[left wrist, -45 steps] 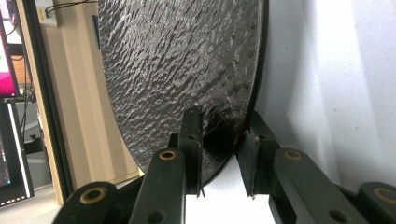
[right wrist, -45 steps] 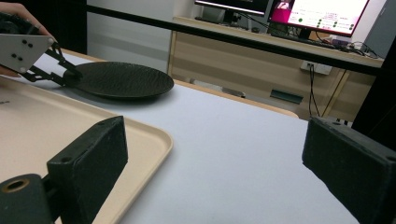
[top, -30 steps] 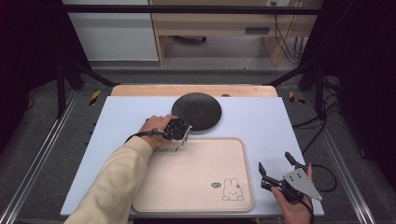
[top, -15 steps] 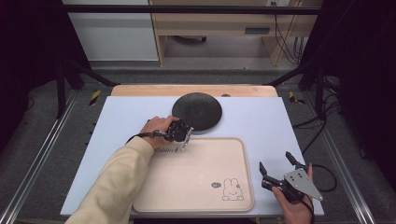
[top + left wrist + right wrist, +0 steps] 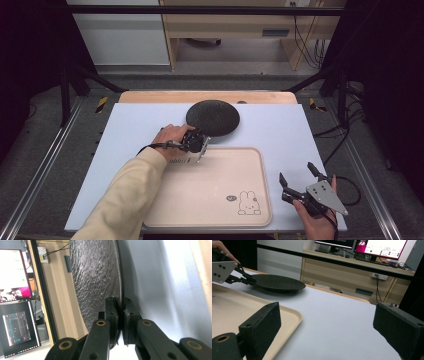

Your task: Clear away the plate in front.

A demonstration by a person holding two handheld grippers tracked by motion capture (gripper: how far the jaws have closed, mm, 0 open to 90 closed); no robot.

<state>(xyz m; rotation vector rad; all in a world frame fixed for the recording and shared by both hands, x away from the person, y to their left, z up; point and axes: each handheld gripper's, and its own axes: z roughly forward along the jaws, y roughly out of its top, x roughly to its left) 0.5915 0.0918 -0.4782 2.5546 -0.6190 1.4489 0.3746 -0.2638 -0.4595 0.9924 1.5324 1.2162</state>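
Left gripper (image 5: 202, 141) at near rim of black plate (image 5: 213, 116), just above beige tray (image 5: 210, 200); right gripper (image 5: 299, 180) jaws spread, beside tray's right edge.

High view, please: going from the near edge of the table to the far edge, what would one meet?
Right hand-held gripper → beige tray → left hand-held gripper, jaws just closed on the rim → black plate.
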